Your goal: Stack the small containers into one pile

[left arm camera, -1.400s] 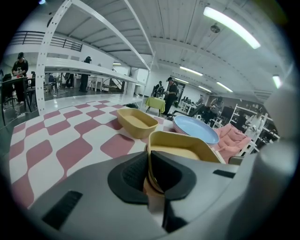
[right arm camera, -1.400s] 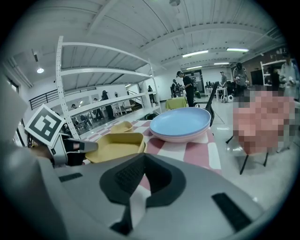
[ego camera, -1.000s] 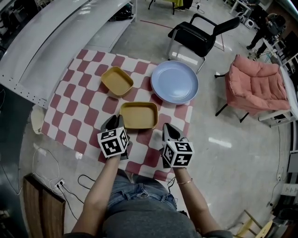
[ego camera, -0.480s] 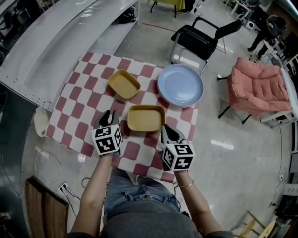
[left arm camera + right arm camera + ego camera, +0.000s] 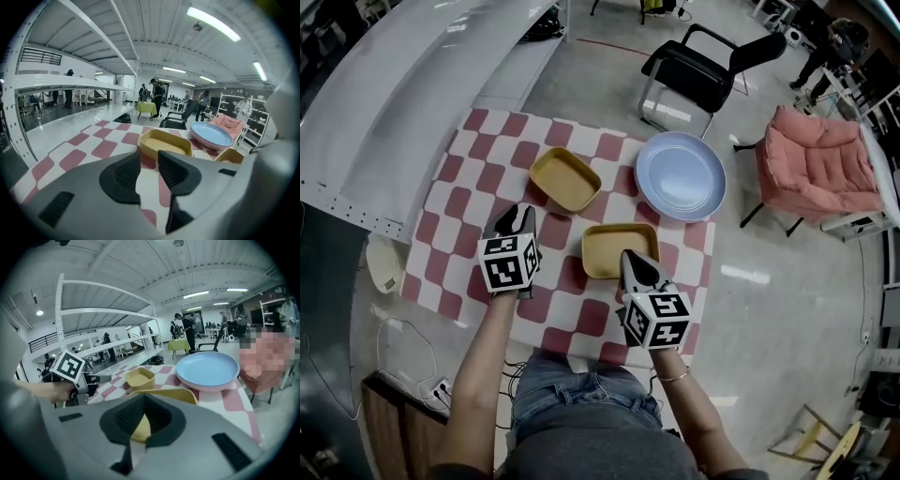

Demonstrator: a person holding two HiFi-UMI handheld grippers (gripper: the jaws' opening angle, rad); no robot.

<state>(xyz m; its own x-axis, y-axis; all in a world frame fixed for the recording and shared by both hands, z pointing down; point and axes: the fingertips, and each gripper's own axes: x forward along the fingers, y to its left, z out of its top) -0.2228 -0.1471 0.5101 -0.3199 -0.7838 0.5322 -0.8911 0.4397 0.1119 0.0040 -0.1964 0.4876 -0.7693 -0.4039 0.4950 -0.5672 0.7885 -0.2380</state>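
Two yellow containers lie on the chequered cloth [image 5: 459, 206]. The far container [image 5: 565, 178] [image 5: 165, 143] [image 5: 139, 377] is straight ahead of my left gripper [image 5: 516, 221] [image 5: 149, 171]. That gripper's jaws are open, have just been opening, and hold nothing. The near container [image 5: 614, 246] [image 5: 230, 155] [image 5: 168, 393] is off to the left gripper's right. My right gripper [image 5: 630, 257] [image 5: 142, 420] hangs over its near rim with the tips together. Yellow shows through the slit behind the tips, and I see nothing clamped.
A blue plate [image 5: 680, 175] [image 5: 208, 369] sits on the cloth's far right corner. Beyond the table are a black chair [image 5: 703, 66] and a pink armchair [image 5: 816, 173]. A long white shelf unit [image 5: 412, 84] runs along the left.
The left gripper has drawn away to the left from the near container's corner, and its jaws have spread. The right gripper has shifted from beside that container to over its near rim.
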